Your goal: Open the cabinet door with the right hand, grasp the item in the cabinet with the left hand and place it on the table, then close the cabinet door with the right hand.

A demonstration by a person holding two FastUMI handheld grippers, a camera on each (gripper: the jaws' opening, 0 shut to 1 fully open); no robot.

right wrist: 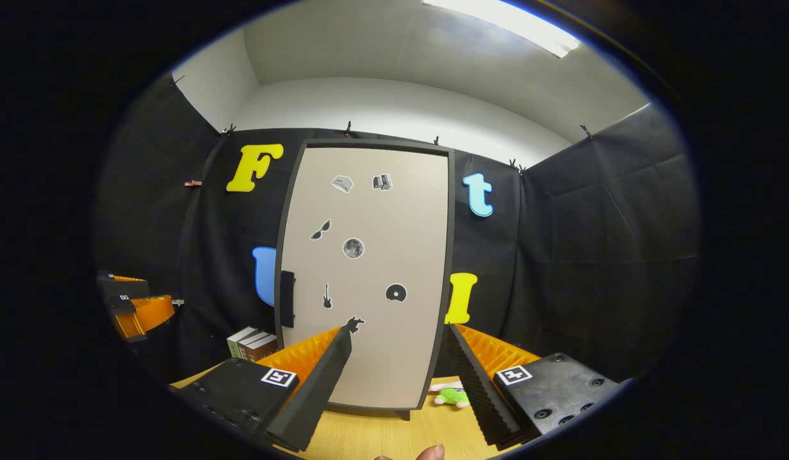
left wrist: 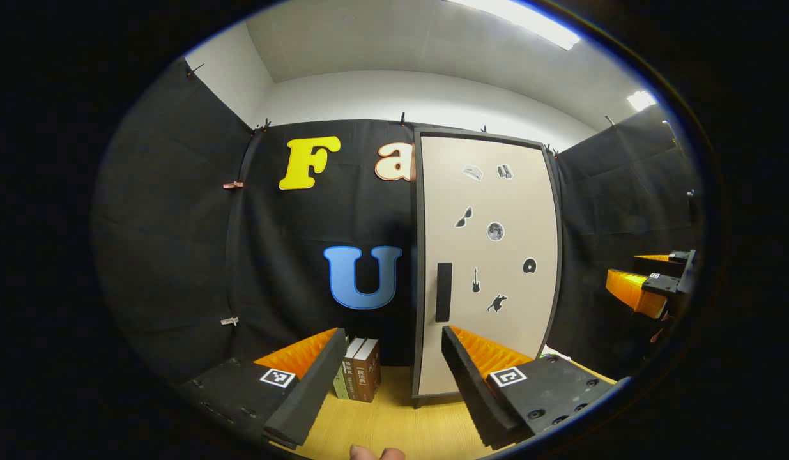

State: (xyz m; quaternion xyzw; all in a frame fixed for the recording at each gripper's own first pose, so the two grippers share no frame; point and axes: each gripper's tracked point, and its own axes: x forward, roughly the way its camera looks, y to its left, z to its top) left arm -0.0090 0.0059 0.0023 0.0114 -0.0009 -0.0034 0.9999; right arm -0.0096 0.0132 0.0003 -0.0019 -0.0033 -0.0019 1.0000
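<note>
The tall beige cabinet door point(right wrist: 375, 268) has a dark grey frame, a black rectangular handle point(left wrist: 443, 292) and small black, grey and white stickers scattered over it. The light yellowish wood-grain table point(left wrist: 381, 428) carries three upright books point(left wrist: 359, 377), one green and two brown. A bright green and white plush toy point(right wrist: 450, 395) lies just beside the cabinet.

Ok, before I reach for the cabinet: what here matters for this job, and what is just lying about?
For the job:
cabinet door, shut
door handle, on the door's left edge
right gripper, open
left gripper, open
table

Lying about:
books, standing left of the cabinet
green plush toy, by the cabinet's right foot
</note>
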